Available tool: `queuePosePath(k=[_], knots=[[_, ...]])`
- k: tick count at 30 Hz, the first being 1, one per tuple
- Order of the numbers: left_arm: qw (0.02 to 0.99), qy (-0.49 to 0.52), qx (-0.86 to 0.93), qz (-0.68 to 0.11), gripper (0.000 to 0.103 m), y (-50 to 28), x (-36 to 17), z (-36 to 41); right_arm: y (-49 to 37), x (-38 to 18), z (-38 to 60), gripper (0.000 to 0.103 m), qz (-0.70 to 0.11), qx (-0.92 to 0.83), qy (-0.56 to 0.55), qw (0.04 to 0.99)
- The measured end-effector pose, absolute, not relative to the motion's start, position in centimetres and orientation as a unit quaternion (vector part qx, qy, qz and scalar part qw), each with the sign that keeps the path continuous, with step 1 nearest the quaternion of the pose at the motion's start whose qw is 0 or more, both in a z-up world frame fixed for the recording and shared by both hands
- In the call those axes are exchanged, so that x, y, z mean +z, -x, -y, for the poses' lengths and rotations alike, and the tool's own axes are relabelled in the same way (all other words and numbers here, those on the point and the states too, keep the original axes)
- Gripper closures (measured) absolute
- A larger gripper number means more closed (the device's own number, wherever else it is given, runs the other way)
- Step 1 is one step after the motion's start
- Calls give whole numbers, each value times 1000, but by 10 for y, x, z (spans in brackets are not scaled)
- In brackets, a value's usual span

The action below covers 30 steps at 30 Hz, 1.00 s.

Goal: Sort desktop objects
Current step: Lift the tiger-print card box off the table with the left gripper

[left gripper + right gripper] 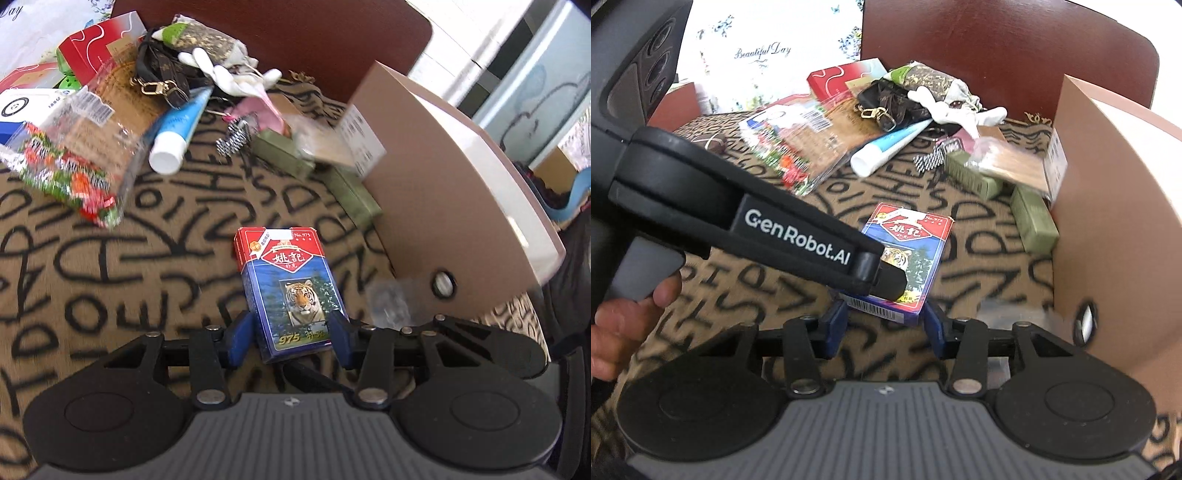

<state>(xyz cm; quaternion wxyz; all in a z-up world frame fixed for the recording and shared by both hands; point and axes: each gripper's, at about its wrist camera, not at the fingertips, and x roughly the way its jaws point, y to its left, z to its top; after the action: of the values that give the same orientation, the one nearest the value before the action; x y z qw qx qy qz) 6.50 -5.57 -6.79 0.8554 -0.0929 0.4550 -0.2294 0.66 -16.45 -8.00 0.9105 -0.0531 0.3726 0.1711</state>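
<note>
A red-and-blue playing-card box with a tiger picture (pixel 291 291) lies on the letter-patterned cloth. My left gripper (pixel 291 334) has its blue fingers on both sides of the box's near end, touching or nearly touching it. In the right wrist view the same box (pixel 908 240) lies ahead, partly covered by the left gripper's black body (pixel 746 221), held by a hand. My right gripper (pixel 884 325) is open and empty, just short of the box's near end.
A brown cardboard box (pixel 443 184) stands at the right; it also shows in the right wrist view (pixel 1115 206). Green tins (pixel 351 192), a blue-white tube (pixel 177 133), a snack bag (pixel 66 166), a red carton (pixel 92 44), a strap and white gloves lie at the back. A dark red chair back (pixel 997 48) stands behind.
</note>
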Motion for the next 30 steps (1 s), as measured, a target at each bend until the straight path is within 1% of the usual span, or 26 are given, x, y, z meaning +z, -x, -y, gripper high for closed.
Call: queuePosePath(k=[5,9,12,17,21,24,30], knots=[[851,88,-240,-458,57,-51,-68,57,17,-78,174,58,-373,186,51,907],[859,86,-219,-454,54,-61,-64,59,16,-76,177,56,-369,184,64,909],[859,81,-217,-457,52,-69,-66,62,11,-76,175,48,-365,191,79,908],[857,75,-228,-456,52,-72,-69,66,6,-81,171,47,-361,205,97,905],[856,79,-228,-457,52,-73,-71,66,2,-84,168,42,-358,214,109,902],[858,77,-226,-455,51,-73,-72,67,0,-86,167,41,-357,216,105,903],[863,65,-220,-449,53,-67,-68,70,3,-83,165,43,-359,212,105,903]])
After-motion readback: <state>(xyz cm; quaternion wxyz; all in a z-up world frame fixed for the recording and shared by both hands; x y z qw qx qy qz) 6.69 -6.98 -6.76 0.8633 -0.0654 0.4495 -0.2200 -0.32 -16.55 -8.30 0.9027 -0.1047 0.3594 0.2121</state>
